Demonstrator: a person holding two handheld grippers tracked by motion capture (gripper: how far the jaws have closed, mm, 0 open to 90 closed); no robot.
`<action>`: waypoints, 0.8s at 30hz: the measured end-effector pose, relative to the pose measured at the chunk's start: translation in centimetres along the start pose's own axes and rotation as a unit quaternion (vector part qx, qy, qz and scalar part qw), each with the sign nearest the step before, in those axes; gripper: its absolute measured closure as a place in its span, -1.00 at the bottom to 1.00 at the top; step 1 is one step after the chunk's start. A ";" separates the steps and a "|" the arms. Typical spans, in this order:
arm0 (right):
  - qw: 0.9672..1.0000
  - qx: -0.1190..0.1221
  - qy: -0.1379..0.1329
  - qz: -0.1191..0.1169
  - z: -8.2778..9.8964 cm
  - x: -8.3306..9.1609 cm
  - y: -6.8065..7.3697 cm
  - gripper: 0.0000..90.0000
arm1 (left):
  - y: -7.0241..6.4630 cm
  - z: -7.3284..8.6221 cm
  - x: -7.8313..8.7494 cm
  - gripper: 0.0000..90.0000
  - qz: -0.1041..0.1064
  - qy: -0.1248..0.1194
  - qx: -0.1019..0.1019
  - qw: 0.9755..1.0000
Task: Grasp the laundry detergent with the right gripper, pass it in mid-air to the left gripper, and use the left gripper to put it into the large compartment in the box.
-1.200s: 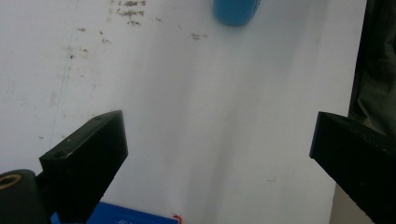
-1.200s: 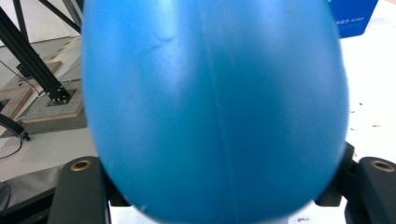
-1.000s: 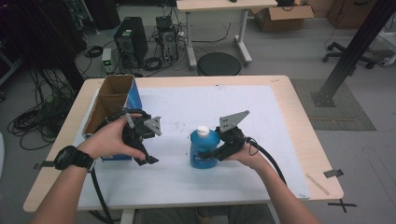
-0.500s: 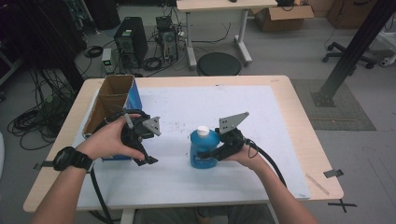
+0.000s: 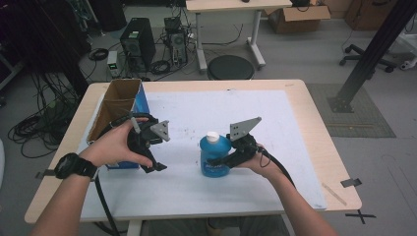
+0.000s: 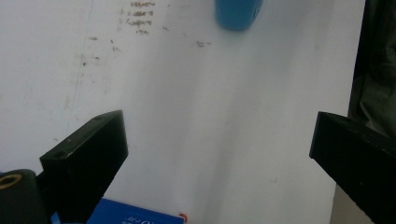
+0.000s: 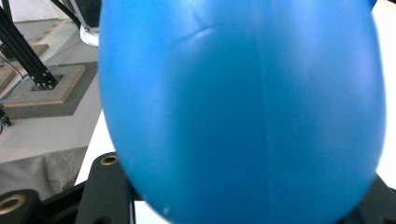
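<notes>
A blue plastic bottle (image 5: 214, 158) with a white cap (image 5: 212, 136) stands upright on the white table mat (image 5: 196, 108). My right gripper (image 5: 222, 161) is shut on its lower body from the right. In the right gripper view the bottle (image 7: 243, 93) bulges close in front, with a black jaw on each side of its base. My left gripper (image 5: 155, 147) is held left of the bottle, apart from it, jaws wide open and nothing between them. The left gripper view shows the bare mat (image 6: 210, 93) between its jaws and the bottle's base (image 6: 236, 14) farther off.
An open cardboard box (image 5: 118, 103) with a blue side stands at the table's left, just behind my left hand; its blue corner (image 6: 135, 217) lies under the left jaw. Beyond the table are computer towers (image 5: 137, 44), a round stool (image 5: 230, 67) and cables on the floor.
</notes>
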State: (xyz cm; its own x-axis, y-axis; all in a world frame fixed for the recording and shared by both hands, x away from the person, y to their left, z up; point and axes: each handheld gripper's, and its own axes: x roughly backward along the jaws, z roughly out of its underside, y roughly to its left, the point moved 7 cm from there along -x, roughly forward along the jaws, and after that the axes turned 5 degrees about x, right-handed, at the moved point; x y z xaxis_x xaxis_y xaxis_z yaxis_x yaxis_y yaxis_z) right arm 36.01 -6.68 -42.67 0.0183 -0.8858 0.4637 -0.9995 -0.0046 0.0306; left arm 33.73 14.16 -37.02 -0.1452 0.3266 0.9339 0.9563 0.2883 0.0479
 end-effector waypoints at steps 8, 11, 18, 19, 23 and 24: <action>1.000 0.011 0.014 -0.005 -2.2 1.0 -0.5 -0.06 | 0.0 -0.5 1.0 -0.89 -0.008 -0.001 -0.006 1.000; 1.000 0.014 0.017 -0.006 -2.9 1.3 -0.7 -0.06 | 0.0 -0.7 1.4 -0.88 -0.008 -0.003 -0.006 1.000; 0.999 0.022 0.023 -0.011 -5.4 2.3 -1.2 -0.06 | 0.2 -1.6 3.7 -0.88 -0.019 -0.014 -0.004 1.000; 0.999 0.023 0.024 -0.012 -5.7 2.4 -1.2 -0.06 | 0.2 -1.8 4.1 -0.88 -0.021 -0.016 -0.004 1.000; 0.999 0.031 0.029 -0.016 -6.8 2.5 -1.2 -0.06 | 0.3 -2.6 5.7 -0.88 -0.028 -0.026 -0.002 0.999; 0.999 0.035 0.034 -0.017 -7.2 2.4 -1.2 -0.06 | 0.3 -3.0 6.5 -0.88 -0.032 -0.029 -0.003 0.999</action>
State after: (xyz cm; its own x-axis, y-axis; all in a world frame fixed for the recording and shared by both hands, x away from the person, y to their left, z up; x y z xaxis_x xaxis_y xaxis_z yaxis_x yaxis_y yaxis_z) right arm 37.45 -5.44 -35.19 0.0511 -0.8508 0.5231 -0.9976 -0.0678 -0.0129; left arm 33.87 13.69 -29.90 -0.2202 0.3591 0.9069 0.9463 0.3041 0.1093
